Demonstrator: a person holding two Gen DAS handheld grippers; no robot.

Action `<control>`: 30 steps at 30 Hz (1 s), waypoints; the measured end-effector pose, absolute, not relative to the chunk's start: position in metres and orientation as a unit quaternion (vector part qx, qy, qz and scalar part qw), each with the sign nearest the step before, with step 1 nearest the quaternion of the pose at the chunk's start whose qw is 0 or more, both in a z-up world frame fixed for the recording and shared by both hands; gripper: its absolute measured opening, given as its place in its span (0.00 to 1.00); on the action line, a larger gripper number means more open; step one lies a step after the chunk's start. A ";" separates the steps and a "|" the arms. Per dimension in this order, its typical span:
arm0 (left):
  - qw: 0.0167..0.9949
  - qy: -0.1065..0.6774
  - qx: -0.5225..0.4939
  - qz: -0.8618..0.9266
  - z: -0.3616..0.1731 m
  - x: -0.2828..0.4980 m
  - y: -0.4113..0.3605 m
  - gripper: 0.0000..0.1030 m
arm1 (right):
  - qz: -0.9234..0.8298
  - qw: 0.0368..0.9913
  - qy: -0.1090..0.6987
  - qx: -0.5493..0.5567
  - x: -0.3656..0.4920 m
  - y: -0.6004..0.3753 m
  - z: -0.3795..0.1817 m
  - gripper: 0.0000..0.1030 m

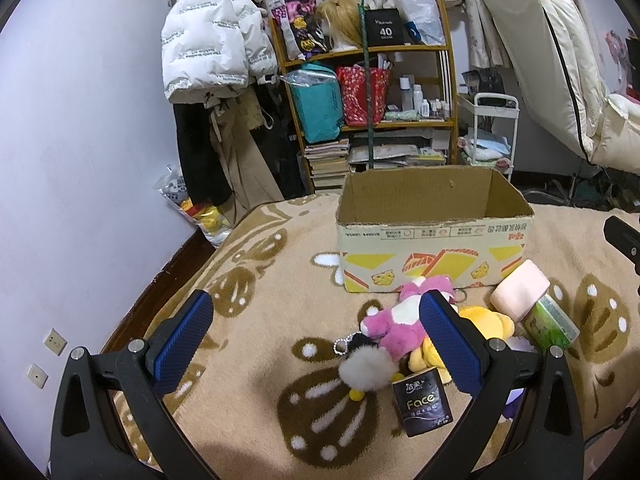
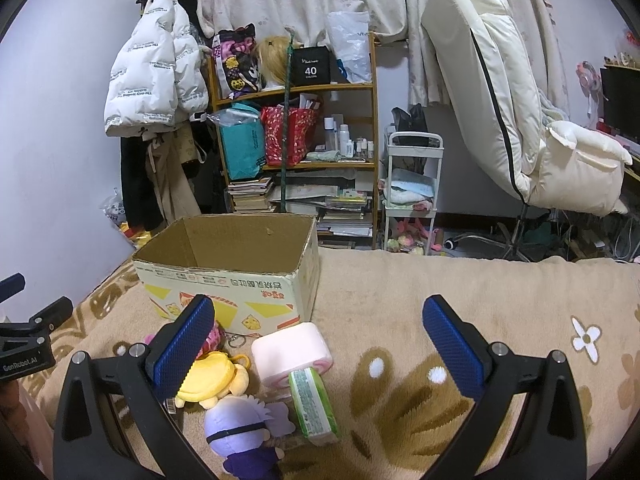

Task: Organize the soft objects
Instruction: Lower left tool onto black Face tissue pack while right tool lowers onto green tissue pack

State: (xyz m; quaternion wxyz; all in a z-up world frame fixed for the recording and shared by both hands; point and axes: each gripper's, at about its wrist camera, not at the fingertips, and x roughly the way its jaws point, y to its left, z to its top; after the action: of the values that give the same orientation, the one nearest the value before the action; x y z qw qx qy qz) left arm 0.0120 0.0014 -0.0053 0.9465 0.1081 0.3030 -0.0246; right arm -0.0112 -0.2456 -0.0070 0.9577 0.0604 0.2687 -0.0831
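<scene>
On the patterned blanket (image 1: 256, 360) covering the bed, an open cardboard box (image 1: 434, 240) stands with its interior showing bare as far as both views reach. Just in front of its printed face lies a loose cluster of soft items: a pink plush toy (image 1: 394, 326), a yellow plush toy (image 2: 214, 378), a purple-haired doll (image 2: 244, 428), a white pom-pom keychain (image 1: 366, 368), a black tissue packet (image 1: 424, 406), a pink tissue pack (image 2: 290, 350) and a green tissue pack (image 2: 314, 404).

Left gripper (image 1: 316, 340): jaws wide apart, nothing between them, hovering above the blanket with the pink plush toy and pom-pom keychain ahead of its right finger. Right gripper (image 2: 320, 348): jaws likewise wide apart and empty, with the pink and green tissue packs lying between its fingers in view and the yellow plush toy partly behind its left finger.

Assessment: no item is yet in the box; the step in hand appears to be the first pick. The items overlap and touch one another, so a grasp low in the pile risks dragging neighbours. Recommended: take an outlying item first, such as the pink tissue pack for the right gripper. Close across the narrow side of a pack or across a toy's body, not a limb or the keychain ring. Lift clear of the box rim before releasing, since the near wall stands close behind the pile.
</scene>
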 end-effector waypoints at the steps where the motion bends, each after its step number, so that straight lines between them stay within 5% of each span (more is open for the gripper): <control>1: 0.946 0.306 0.109 -0.027 -0.006 0.014 0.000 0.99 | -0.082 0.957 0.273 0.062 -0.010 -0.246 -0.008 1.00; 30: 0.874 0.473 0.096 -0.062 -0.069 0.069 -0.033 0.99 | -0.041 0.901 0.425 0.075 0.052 -0.249 -0.063 1.00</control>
State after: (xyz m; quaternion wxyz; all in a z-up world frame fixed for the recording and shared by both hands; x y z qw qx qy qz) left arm 0.0692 -0.0333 -0.0688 0.8737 0.0964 0.4727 -0.0623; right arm 0.0515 -0.2493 -0.0630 0.9012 0.0747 0.4251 -0.0405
